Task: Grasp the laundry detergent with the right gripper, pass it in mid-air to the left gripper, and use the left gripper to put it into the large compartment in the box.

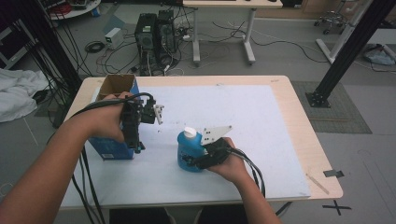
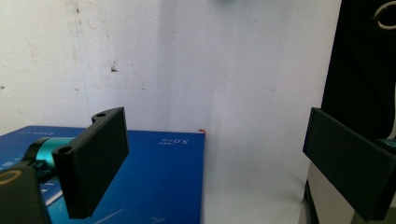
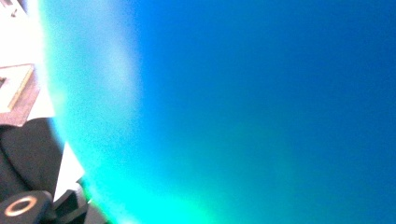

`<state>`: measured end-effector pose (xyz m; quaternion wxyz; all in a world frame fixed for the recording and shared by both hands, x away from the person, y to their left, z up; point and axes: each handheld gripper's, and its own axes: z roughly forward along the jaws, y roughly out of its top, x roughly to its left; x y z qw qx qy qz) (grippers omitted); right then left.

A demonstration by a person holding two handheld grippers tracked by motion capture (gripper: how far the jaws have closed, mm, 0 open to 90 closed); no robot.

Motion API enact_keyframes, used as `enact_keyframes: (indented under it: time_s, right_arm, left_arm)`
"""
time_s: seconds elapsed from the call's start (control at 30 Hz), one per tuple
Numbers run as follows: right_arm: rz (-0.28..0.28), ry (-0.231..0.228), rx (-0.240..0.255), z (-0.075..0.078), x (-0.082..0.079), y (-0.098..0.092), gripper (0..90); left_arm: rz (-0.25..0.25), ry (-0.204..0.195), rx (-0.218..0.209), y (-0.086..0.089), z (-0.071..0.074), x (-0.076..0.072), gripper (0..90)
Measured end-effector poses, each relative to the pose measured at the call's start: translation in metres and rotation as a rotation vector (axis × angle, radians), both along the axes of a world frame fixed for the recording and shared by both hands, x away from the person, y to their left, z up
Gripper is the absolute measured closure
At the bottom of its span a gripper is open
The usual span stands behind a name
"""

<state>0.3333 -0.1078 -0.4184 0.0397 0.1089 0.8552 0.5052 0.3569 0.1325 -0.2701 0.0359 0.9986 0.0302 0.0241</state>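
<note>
A blue bottle [image 1: 189, 151] with a white cap [image 1: 189, 132] stands upright on the white mat [image 1: 243, 112], near the front middle. My right gripper [image 1: 197, 158] comes in from the right and is shut on the bottle's body. In the right gripper view the bottle [image 3: 257, 112] is very close and blurred, with a black finger [image 3: 25, 158] at the lower left. My left gripper [image 1: 138, 145] hangs over the right edge of a blue cardboard box [image 1: 111, 150]. Its jaws [image 2: 215, 163] stand wide open with nothing between them, above the box [image 2: 159, 182] and the mat.
The box's brown top [image 1: 116, 84] is open, at the table's left side. The wooden table [image 1: 301, 140] borders the mat. Beyond the far edge, on the floor, are computer towers [image 1: 156, 35], loose cables and a desk's legs [image 1: 196, 37]. A black post [image 1: 345, 51] stands at the right.
</note>
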Motion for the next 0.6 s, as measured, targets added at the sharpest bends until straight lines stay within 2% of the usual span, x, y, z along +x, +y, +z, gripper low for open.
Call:
enact_keyframes:
  time_s: [0.3, 0.37, 0.5, 0.57, 0.6]
  right_arm:
    - [0.021, -0.013, 0.012, 0.009, -0.003, -0.004, 46.2]
    - [0.031, -0.030, -0.004, 0.019, -0.005, -0.004, 46.3]
    - [0.036, -0.037, -0.005, 0.021, -0.005, -0.004, 46.3]
    - [0.070, -0.052, -0.024, 0.038, -0.005, -0.004, 46.3]
    - [0.070, -0.052, -0.024, 0.038, -0.005, -0.004, 46.3]
  left_arm:
    - [-0.001, -0.010, -0.013, -0.003, 0.005, -0.002, 7.0]
    - [-0.011, -0.015, -0.012, -0.005, 0.008, -0.002, 7.0]
    - [-0.018, -0.015, -0.009, -0.007, 0.011, -0.004, 7.0]
    - [-0.028, -0.022, -0.016, -0.010, 0.016, -0.006, 7.0]
    - [-0.028, -0.022, -0.016, -0.010, 0.016, -0.006, 7.0]
